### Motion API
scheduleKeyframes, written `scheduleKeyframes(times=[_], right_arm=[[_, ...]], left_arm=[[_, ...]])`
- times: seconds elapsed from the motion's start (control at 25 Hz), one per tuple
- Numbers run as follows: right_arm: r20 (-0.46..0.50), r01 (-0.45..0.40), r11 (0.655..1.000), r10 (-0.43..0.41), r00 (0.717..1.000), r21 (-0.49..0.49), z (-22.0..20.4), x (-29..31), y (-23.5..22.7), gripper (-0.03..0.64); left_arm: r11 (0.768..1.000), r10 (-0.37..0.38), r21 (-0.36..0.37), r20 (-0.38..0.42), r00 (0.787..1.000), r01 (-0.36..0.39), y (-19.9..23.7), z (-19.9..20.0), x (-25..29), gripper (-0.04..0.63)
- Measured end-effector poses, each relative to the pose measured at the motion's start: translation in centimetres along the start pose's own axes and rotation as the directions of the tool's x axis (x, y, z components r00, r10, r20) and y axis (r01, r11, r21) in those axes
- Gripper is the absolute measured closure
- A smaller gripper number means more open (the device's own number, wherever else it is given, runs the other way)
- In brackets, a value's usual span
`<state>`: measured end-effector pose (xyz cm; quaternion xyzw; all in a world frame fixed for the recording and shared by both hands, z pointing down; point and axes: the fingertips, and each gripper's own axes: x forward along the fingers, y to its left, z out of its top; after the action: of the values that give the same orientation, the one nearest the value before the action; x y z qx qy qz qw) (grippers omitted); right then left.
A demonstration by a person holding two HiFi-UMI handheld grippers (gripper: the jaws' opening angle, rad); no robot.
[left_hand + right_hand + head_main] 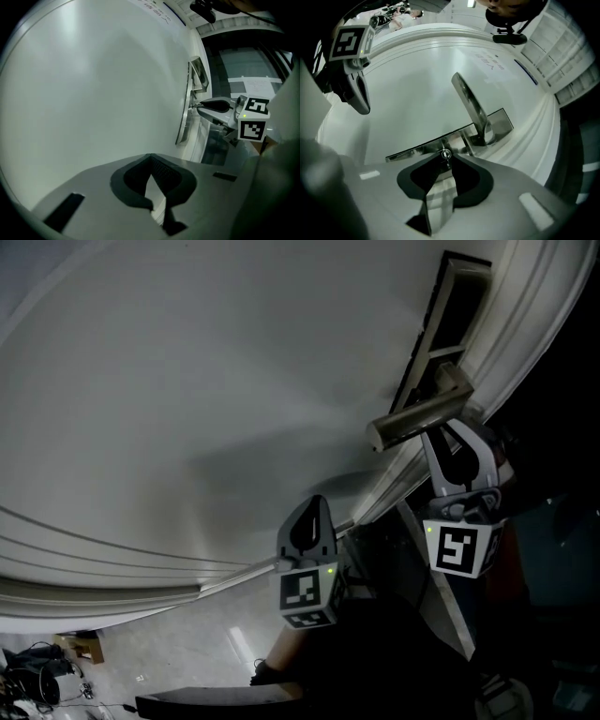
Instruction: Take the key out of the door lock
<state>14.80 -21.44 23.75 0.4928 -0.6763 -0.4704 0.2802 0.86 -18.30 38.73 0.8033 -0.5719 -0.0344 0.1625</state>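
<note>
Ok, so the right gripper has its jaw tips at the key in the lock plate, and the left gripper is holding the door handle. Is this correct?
Not quite. The left gripper holds nothing: the head view shows it apart from the door handle, and the left gripper view shows its jaws together and empty. The right gripper is at the key in the lock plate.
</note>
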Motion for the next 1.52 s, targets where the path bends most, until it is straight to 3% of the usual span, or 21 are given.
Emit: scheduleKeyframes(times=[0.36, 0.64, 1.0, 1.24, 1.52], right_arm=[[-0.042, -0.004, 0.991, -0.001, 0.999, -0.133, 0.2, 1.1, 0.2, 0.572], [-0.044, -0.002, 0.992, -0.004, 0.999, -0.123, 0.4, 1.2, 0.2, 0.597], [-0.064, -0.035, 0.979, 0.023, 0.998, -0.202, 0.3, 1.1, 0.4, 0.601], [-0.082, -0.059, 0.951, 0.035, 0.996, -0.304, 0.4, 1.1, 0.4, 0.603], [-0.094, -0.074, 0.933, 0.044, 0.995, -0.353, 0.3, 1.1, 0.5, 0.604]], left_arm=[[1.0, -0.011, -0.001, 0.005, 1.0, 0.011, 0.3, 0.2, -0.3, 0.595], [1.0, -0.02, 0.009, 0.013, 1.0, 0.02, 0.5, 0.5, -0.4, 0.595], [0.999, -0.037, 0.0, 0.009, 0.999, 0.037, 0.1, 0.4, -0.2, 0.595], [0.999, -0.048, -0.011, 0.011, 0.999, 0.048, -0.5, 0.4, -0.1, 0.595], [0.999, -0.042, -0.019, 0.017, 0.999, 0.043, -0.5, 0.3, -0.1, 0.595]])
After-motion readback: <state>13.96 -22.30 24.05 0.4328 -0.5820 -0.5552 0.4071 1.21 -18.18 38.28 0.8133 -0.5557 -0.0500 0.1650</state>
